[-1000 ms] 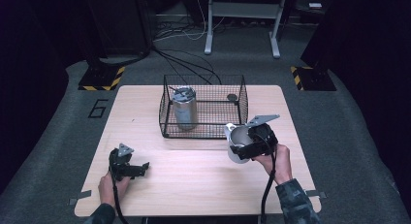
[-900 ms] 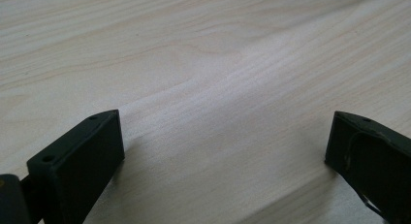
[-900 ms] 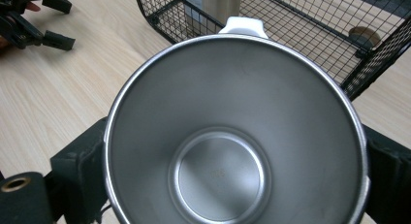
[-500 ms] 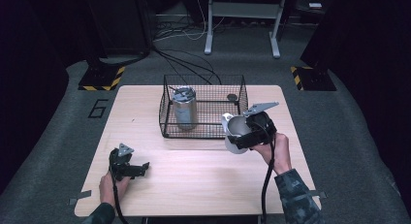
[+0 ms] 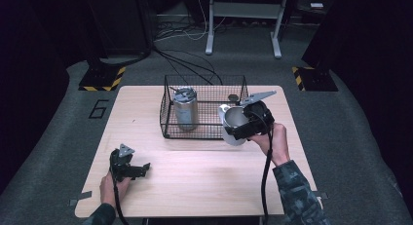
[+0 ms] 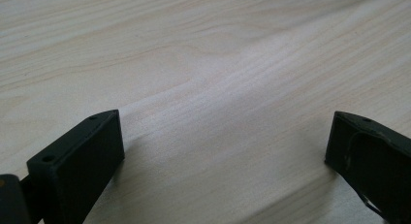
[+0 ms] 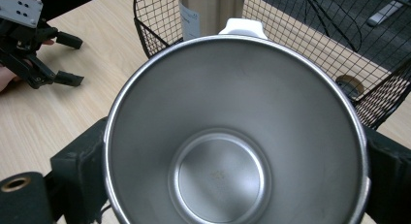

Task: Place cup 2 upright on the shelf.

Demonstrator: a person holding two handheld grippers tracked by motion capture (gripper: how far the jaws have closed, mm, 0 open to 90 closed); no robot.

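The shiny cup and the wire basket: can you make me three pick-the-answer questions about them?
1. Where is the steel tumbler?
A. inside the wire basket
B. on the floor
C. in the left gripper

2. How many grippers hold something?
A. none
B. one
C. two

3. How is the metal cup in the right gripper filled?
A. with water
B. with balls
C. it is empty

Answers:
1. A, it stands upright behind the mesh in the high view.
2. B, the right gripper's jaws clamp the cup, while the left gripper's jaws stand wide apart over bare table.
3. C, the right gripper view looks straight down to its bare steel bottom.
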